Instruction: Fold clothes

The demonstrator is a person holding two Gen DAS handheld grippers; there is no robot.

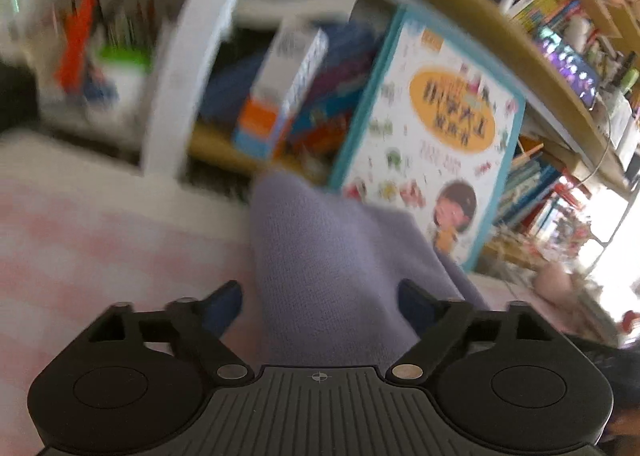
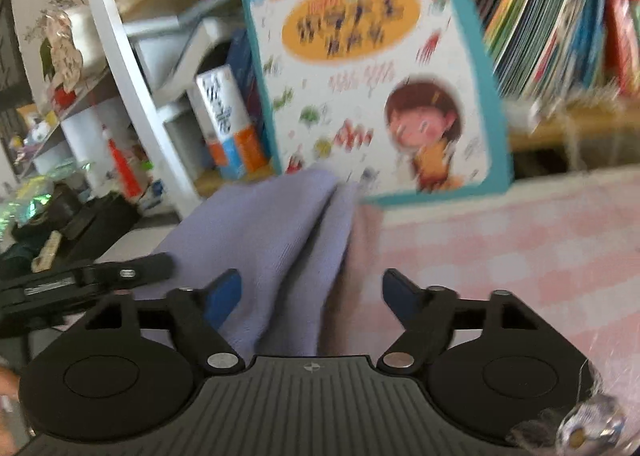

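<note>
A lavender knit garment (image 1: pixel 320 256) lies on a pink and white checked surface (image 1: pixel 100 240). In the left wrist view it runs between the blue-padded fingers of my left gripper (image 1: pixel 320 304), whose jaws stand wide apart. In the right wrist view the same garment (image 2: pixel 280 248) rises in folds between the fingers of my right gripper (image 2: pixel 312 294), also spread wide. I cannot tell if either gripper touches the cloth. The left gripper (image 2: pixel 100 276) shows as a black body at the left of the right wrist view.
A large children's book with a teal border (image 1: pixel 432 143) leans against a wooden bookshelf (image 1: pixel 480 19) just behind the garment; it also shows in the right wrist view (image 2: pixel 372 67). A white curved frame (image 1: pixel 184 67), boxes and cluttered shelves stand to the left.
</note>
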